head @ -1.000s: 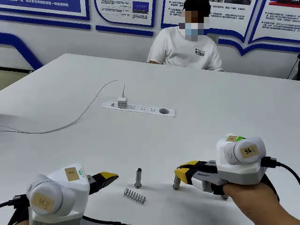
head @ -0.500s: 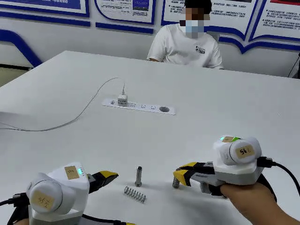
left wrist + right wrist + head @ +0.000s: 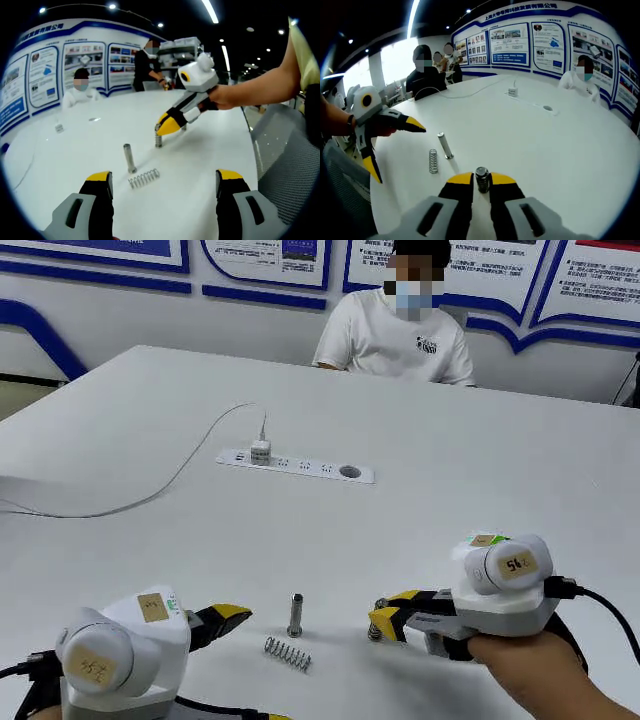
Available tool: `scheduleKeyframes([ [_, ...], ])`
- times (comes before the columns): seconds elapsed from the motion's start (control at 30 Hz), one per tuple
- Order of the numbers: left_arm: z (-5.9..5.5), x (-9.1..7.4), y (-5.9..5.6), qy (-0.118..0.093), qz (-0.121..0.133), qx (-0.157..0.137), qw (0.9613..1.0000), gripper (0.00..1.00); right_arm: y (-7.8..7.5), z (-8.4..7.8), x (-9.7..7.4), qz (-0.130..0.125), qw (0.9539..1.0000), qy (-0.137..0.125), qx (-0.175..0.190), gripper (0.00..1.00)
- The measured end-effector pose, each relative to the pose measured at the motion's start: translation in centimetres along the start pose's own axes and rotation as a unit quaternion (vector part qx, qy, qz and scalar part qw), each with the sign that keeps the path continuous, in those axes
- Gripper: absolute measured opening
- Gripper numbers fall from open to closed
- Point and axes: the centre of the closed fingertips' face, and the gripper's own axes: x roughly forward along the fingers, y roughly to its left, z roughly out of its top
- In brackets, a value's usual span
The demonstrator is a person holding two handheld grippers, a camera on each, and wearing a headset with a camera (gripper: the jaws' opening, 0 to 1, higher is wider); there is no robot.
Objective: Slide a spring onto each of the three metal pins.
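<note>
Spring [image 3: 287,654] lay loose just beside bare pin [image 3: 295,615], not yet fitted. Right of bare pin, my right gripper [image 3: 388,612] was clamped on sprung pin [image 3: 481,179]. Left gripper [image 3: 164,176] hung wide open near bare pin, holding nothing. I judged one pin done; third pin's state I couldn't tell.

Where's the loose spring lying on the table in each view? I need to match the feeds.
Head view: loose spring lies bottom centre, just below the bare pin.
Left gripper view: spring lower centre, below and right of the pin.
Right gripper view: spring left of centre, just left of the pin.
Shared landmark: the bare upright pin.
</note>
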Motion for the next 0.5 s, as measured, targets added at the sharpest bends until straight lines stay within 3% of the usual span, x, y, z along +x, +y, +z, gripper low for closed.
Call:
scheduleKeyframes([
  [0.5, 0.4, 0.1, -0.3, -0.002, -0.002, 0.004, 1.0000, 0.86, 0.0, -2.1, -1.1, -0.003, 0.9999, 0.012, 0.008, 0.14],
])
